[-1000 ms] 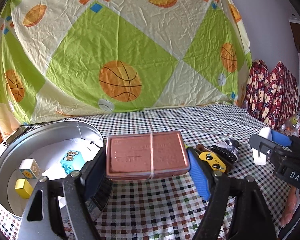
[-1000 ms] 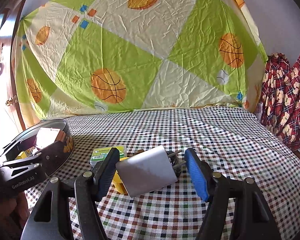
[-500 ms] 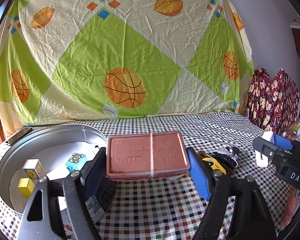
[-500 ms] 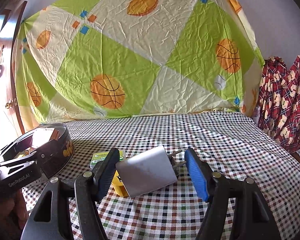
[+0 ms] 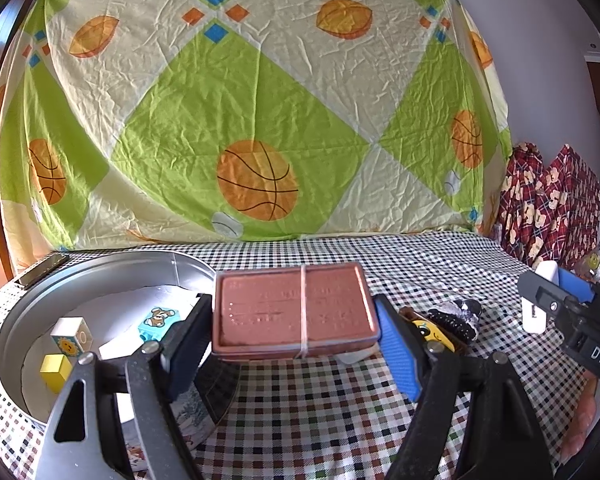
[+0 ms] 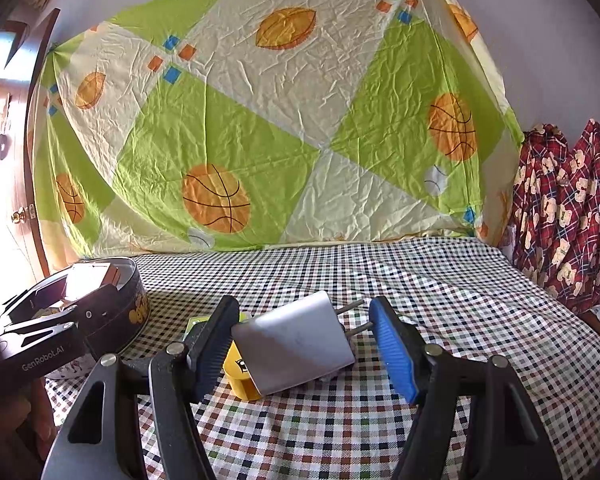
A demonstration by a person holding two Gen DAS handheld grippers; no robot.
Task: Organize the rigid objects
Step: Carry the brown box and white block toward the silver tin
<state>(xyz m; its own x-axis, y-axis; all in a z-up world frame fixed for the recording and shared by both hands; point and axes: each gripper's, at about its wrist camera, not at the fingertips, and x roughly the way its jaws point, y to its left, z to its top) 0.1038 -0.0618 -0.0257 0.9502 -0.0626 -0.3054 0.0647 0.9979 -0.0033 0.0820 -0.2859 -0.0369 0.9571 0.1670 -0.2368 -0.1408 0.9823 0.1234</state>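
Note:
My left gripper (image 5: 294, 334) is shut on a flat reddish-brown box (image 5: 294, 310) with a rubber band round it, held above the table beside the round metal tin (image 5: 16, 320). Inside the tin lie a yellow cube (image 5: 56, 366), a white picture block (image 5: 70, 336) and a turquoise bear block (image 5: 158, 320). My right gripper (image 6: 304, 340) is shut on a white plug adapter (image 6: 296, 346), tilted, with its two metal pins pointing right. In the left wrist view the right gripper (image 5: 556, 300) shows at the far right, still holding the adapter.
A yellow toy (image 5: 430, 330) and a black beaded piece (image 5: 456, 316) lie on the checked tablecloth right of the box. A yellow block (image 6: 240, 376) and a green box (image 6: 194, 322) lie under the adapter. A phone (image 5: 42, 268) lies behind the tin. A basketball-print sheet hangs behind.
Both grippers have risen a little and tilted up, each keeping its hold. The left gripper with the box stays beside the tin.

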